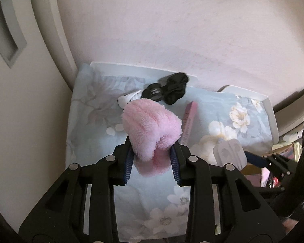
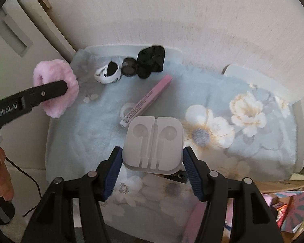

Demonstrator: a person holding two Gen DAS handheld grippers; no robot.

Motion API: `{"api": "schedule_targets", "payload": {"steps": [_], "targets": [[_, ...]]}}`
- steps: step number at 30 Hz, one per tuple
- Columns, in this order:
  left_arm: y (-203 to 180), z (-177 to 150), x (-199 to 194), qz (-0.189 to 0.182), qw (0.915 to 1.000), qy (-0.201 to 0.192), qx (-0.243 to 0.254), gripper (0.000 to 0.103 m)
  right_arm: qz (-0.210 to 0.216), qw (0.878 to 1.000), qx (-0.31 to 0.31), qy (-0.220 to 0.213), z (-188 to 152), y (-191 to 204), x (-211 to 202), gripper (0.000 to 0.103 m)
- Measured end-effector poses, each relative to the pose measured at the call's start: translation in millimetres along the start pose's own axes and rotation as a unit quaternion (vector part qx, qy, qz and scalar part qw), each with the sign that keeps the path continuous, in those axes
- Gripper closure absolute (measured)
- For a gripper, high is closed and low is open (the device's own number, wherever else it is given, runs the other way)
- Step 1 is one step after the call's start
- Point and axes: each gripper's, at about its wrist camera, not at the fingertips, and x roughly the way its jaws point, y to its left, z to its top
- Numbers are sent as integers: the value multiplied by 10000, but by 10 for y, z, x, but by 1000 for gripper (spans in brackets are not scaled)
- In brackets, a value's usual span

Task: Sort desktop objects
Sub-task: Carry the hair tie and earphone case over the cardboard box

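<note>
My left gripper [image 1: 152, 151] is shut on a fluffy pink scrunchie [image 1: 151, 125], held up off the floral blue cloth [image 1: 91, 133]. The right wrist view shows the same scrunchie [image 2: 56, 70] at the far left, pinched by the left gripper [image 2: 50, 89]. My right gripper [image 2: 153, 151] is shut on a white earphone case [image 2: 154, 139], lifted above the cloth [image 2: 81, 131]. The case [image 1: 229, 151] shows at the right of the left wrist view. A long pink box [image 2: 148, 99], a black scrunchie [image 2: 150, 60], a small black jar [image 2: 128, 66] and a white-and-black band [image 2: 108, 74] lie on the cloth.
A clear tape ring [image 2: 127, 109] lies by the pink box. A dark flat item [image 2: 176, 175] sits under the case. The wall [image 2: 192, 10] rises right behind the table. A cardboard box [image 2: 283, 190] with colourful items stands at the lower right. A hand [image 2: 2, 174] holds the left gripper's handle.
</note>
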Motion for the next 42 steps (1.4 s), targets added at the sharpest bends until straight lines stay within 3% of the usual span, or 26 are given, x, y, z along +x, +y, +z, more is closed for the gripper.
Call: {"api": "schedule_targets", "payload": {"steps": [9, 13, 21, 34, 42], "targets": [[-506, -40, -368, -60, 9990, -262, 366, 74, -17, 9995, 158, -254, -92, -394, -392, 46], [-863, -77, -498, -253, 9976, -325, 555, 74, 65, 9990, 294, -341, -181, -620, -541, 46], [-1661, -255, -552, -570, 9923, -256, 1068, 74, -196, 9969, 557, -521, -427, -1178, -841, 46], [-2765, -659, -292, -794, 9819, 51, 1721, 74, -404, 9943, 900, -393, -974, -2009, -985, 46], [-3124, -955, 5, -835, 9760, 458, 1958, 74, -457, 9955, 827, -62, -1271, -2270, -885, 46]]}}
